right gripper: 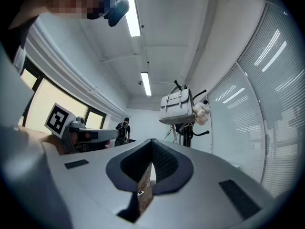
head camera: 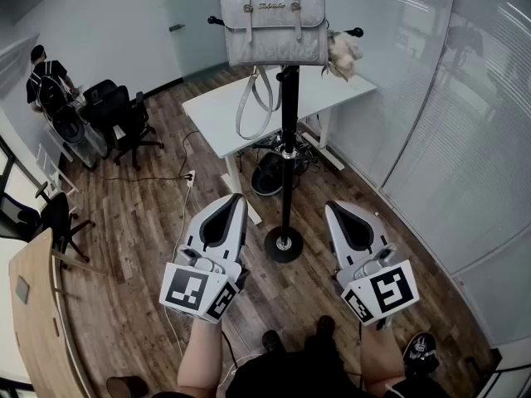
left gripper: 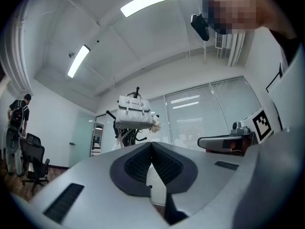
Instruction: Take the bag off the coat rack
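The head view looks down from high over the coat rack point(head camera: 288, 123). Both gripper views look up from low at the same bag point(head camera: 274, 19), farther off

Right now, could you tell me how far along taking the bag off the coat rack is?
Nothing looks done yet: the bag hangs from the top of the coat rack. Nothing is in hand: the left gripper and right gripper are shut and empty, short of the rack. Reaching, gripping and lifting it off remain.
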